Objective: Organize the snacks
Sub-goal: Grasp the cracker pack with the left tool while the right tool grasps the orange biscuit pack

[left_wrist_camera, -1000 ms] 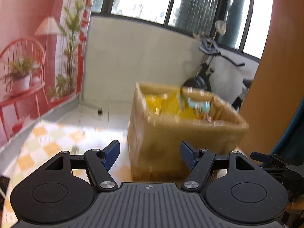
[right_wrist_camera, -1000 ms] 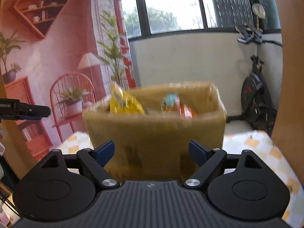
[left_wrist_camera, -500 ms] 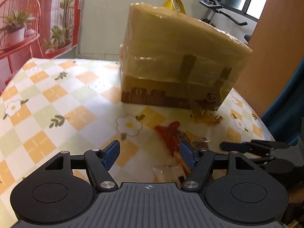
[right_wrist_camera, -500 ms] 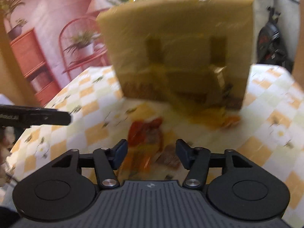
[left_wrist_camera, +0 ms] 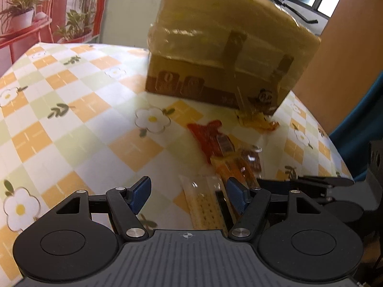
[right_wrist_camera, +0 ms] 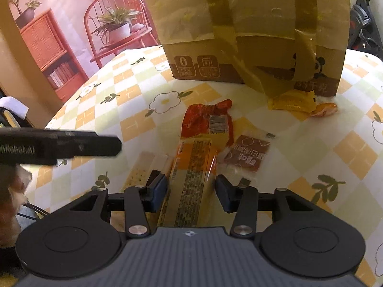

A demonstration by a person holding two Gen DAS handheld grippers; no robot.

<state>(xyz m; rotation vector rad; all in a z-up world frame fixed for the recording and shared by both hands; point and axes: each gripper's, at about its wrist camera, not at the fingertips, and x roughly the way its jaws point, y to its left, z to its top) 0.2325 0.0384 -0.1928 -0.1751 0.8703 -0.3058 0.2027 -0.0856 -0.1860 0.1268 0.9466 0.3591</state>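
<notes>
**A:** While my right gripper tips steeply down at the worktop, what lies between its blue pads?

**B:** The long orange-and-yellow crinkly plastic snack packet, lying lengthwise towards the box. My jaws are closing around its near end, though I judge the pads are not quite pressing yet.

**A:** How will it handle?

**B:** Light, I'd guess, with slippery film and probably brittle contents. I'd pinch it across the narrow width, gently, so nothing crushes.

**A:** And your left gripper?

**B:** Also angled downward, jaws standing moderately apart and holding nothing. A clear-wrapped pack of pale crackers lies just beside its right pad.

**A:** Further out?

**B:** A red crumpled foil bag touches the far end of my packet; a small brown flat sachet sits just beside it. Beyond them a yellow wrapper rests against the tall tape-wrapped cardboard box, where these snacks presumably belong.
</notes>
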